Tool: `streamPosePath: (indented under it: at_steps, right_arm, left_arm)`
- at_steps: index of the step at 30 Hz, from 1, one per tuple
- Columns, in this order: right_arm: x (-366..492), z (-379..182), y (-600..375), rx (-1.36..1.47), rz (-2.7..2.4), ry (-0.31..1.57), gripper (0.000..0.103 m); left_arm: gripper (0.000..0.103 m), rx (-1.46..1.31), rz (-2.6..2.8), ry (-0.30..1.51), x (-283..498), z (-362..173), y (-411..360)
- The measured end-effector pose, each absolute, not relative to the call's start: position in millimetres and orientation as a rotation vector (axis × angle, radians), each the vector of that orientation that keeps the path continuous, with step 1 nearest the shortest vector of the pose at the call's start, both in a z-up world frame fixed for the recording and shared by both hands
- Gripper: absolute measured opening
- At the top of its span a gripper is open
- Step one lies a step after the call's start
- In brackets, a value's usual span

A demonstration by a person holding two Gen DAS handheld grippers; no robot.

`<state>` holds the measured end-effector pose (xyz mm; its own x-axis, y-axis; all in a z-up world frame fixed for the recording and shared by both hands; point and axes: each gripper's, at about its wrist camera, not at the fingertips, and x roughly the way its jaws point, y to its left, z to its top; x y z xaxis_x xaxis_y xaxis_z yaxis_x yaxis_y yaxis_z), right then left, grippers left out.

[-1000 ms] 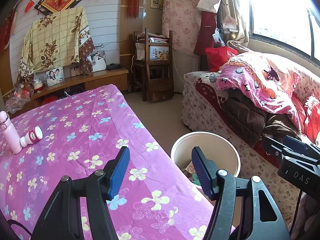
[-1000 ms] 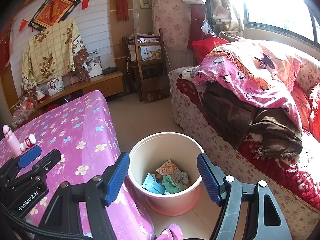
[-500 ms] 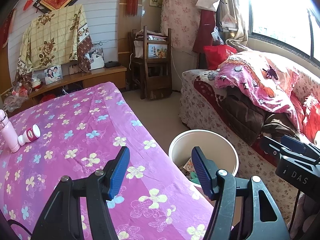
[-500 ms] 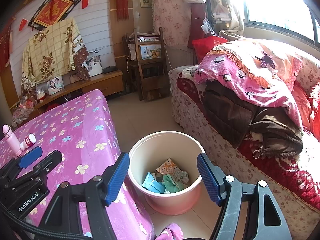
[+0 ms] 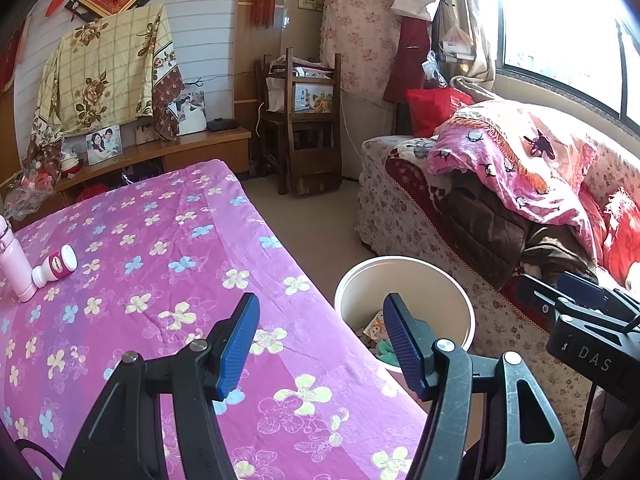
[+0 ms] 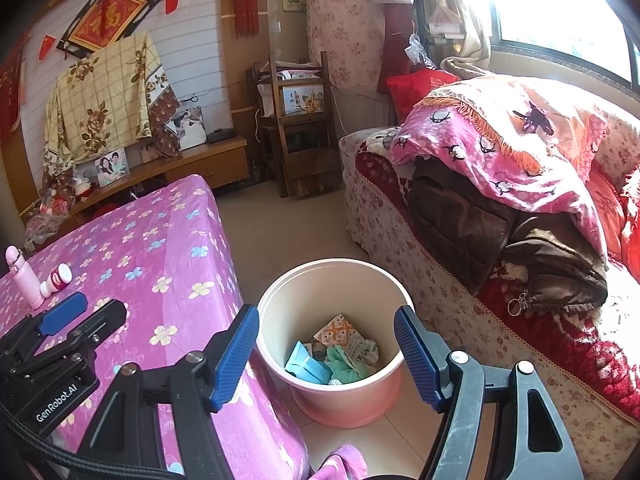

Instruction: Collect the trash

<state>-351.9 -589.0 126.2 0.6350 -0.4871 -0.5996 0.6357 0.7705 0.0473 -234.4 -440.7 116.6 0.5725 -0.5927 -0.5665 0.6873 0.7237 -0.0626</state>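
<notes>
A pink trash bin (image 6: 332,396) stands on the floor between the table and the sofa, with crumpled wrappers and tissues (image 6: 340,354) in its bottom. It also shows in the left wrist view (image 5: 404,276). My right gripper (image 6: 326,354) is open and empty, above the bin. My left gripper (image 5: 320,346) is open and empty, over the table's right edge. A small white and red bottle (image 5: 56,265) lies on the table at the far left, against a pink flask (image 5: 14,264).
The table has a purple flowered cloth (image 5: 160,248). A sofa (image 6: 500,280) piled with blankets and a jacket runs along the right. A wooden chair (image 5: 304,136) and a low cabinet (image 5: 168,156) stand at the back. Tiled floor (image 6: 288,232) lies between.
My left gripper has drifted slightly back and left over the table. My right gripper has barely moved. Both stay open.
</notes>
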Motion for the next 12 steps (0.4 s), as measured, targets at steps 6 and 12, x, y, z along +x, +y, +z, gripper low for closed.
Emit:
streamPosePath:
  at_steps: [6, 12]
  right_arm:
    - [-350.8, 124.3, -588.9, 0.267, -0.649, 0.608, 0.074]
    - [-351.5, 121.1, -591.3, 0.270, -0.652, 0.615, 0.074]
  left_arm:
    - [0.065, 0.178, -0.770, 0.593, -236.5, 115.8, -442.3]
    - [0.065, 0.183, -0.778, 0.598, -237.5, 114.7, -442.9]
